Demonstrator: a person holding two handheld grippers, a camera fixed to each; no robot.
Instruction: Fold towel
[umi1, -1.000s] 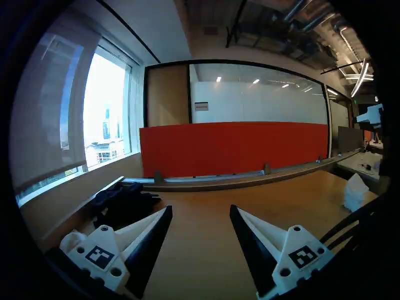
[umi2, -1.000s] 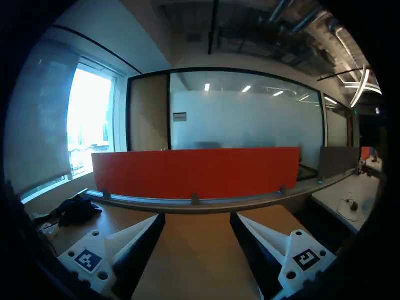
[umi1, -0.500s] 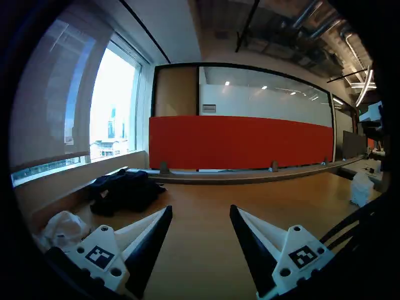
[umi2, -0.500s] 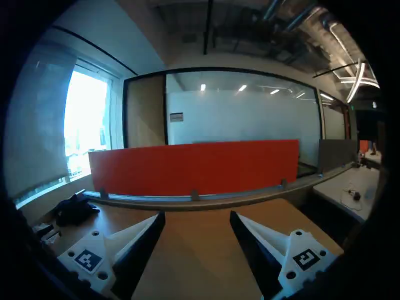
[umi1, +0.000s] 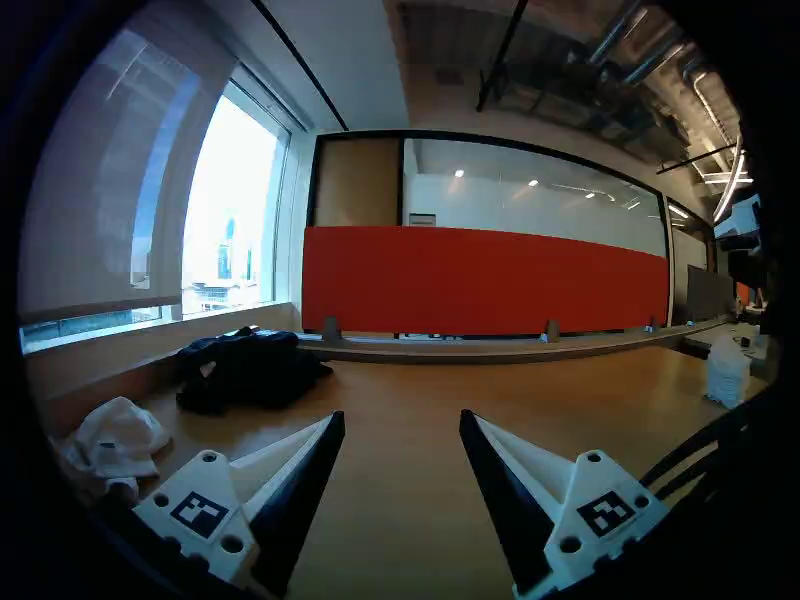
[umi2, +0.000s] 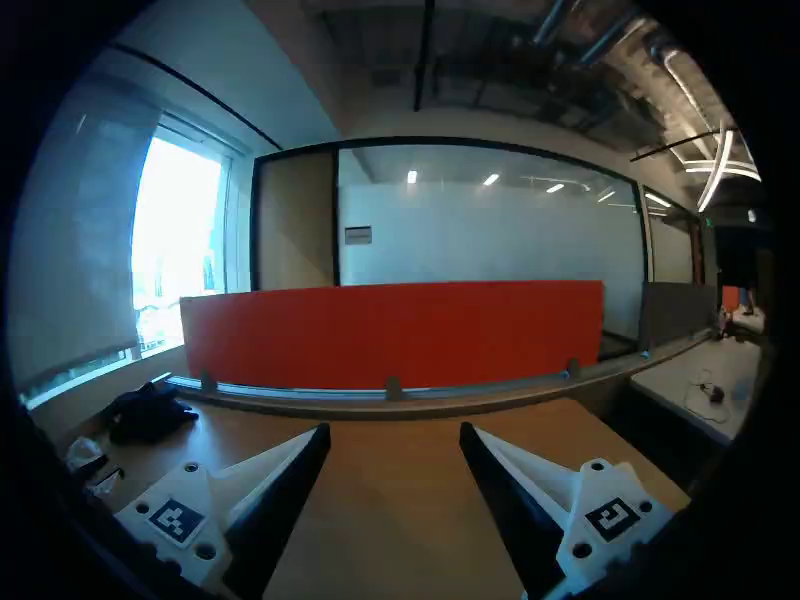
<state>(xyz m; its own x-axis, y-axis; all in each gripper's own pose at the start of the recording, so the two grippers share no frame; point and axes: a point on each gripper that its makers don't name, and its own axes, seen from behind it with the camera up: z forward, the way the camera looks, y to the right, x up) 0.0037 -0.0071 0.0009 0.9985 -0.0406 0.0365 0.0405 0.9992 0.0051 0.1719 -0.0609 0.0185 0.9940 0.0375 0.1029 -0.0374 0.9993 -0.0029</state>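
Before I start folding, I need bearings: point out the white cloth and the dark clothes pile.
white cloth (umi1: 118, 440): left gripper view, its crumpled middle.
dark clothes pile (umi1: 250, 368): left gripper view, its middle.

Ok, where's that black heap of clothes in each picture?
Left gripper view: black heap at middle left, on the desk.
Right gripper view: far left, on the desk.
Shared landmark: the red divider behind the desk, right of the heap.
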